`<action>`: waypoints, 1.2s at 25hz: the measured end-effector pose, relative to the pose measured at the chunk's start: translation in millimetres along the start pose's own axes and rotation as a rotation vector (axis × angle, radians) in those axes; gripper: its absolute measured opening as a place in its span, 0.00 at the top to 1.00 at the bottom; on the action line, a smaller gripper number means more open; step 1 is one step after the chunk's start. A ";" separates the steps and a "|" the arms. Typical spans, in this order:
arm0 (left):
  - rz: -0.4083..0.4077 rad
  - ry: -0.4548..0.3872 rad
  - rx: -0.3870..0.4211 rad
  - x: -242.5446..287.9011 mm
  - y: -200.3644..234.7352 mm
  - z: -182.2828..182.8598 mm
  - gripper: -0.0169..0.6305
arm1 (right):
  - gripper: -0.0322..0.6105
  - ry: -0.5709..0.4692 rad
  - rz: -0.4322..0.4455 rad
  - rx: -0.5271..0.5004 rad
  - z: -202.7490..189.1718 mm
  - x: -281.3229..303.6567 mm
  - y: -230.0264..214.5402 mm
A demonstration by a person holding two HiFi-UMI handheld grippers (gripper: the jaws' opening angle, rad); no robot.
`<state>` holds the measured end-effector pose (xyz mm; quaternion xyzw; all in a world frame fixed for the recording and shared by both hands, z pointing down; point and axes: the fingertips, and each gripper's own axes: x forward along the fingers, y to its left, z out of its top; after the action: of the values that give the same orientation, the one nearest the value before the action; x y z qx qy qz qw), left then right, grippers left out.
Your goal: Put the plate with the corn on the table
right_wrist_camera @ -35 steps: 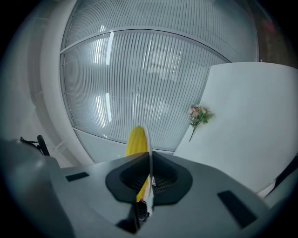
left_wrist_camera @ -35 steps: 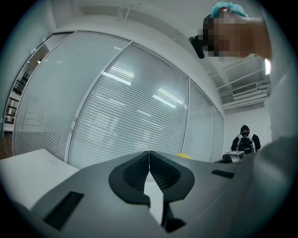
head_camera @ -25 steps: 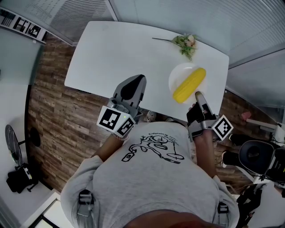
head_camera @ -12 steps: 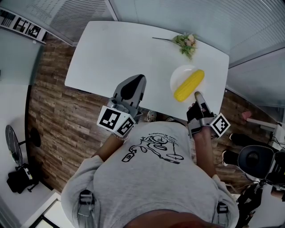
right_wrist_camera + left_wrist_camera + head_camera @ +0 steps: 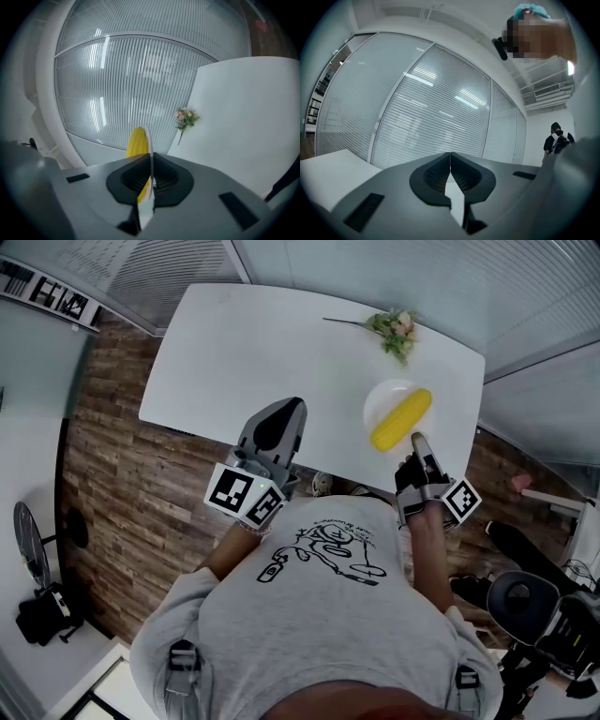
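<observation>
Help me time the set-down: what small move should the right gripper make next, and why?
Probably lower the plate gently onto the table. The right gripper is shut on the plate's near rim, the corn lies on it, and it is over the table's right side; whether it already rests there is unclear.

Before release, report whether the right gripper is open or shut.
Shut: the right gripper clamps the plate rim, corn on it.
</observation>
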<state>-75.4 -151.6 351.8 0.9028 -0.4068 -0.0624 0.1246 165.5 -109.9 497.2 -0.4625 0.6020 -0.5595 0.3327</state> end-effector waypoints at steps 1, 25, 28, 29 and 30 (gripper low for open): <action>0.002 0.000 -0.001 -0.4 0.7 -0.1 0.94 | 0.93 -0.003 -0.003 0.001 1.1 0.1 -3.2; 0.021 -0.012 -0.012 -2.6 5.2 5.3 0.94 | 0.93 0.003 -0.022 0.005 8.6 13.6 -62.6; 0.023 -0.013 -0.012 -3.2 5.5 6.0 0.94 | 0.93 0.003 -0.028 0.012 8.2 14.2 -68.6; 0.023 -0.013 -0.012 -3.1 5.7 6.0 0.94 | 0.93 0.004 -0.032 0.010 8.8 14.4 -71.7; 0.024 -0.013 -0.012 -3.0 5.9 5.9 0.94 | 0.93 0.005 -0.036 0.008 9.3 14.9 -74.9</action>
<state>-82.9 -154.1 347.8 0.8967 -0.4180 -0.0692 0.1280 182.6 -123.0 571.1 -0.4705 0.5922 -0.5690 0.3228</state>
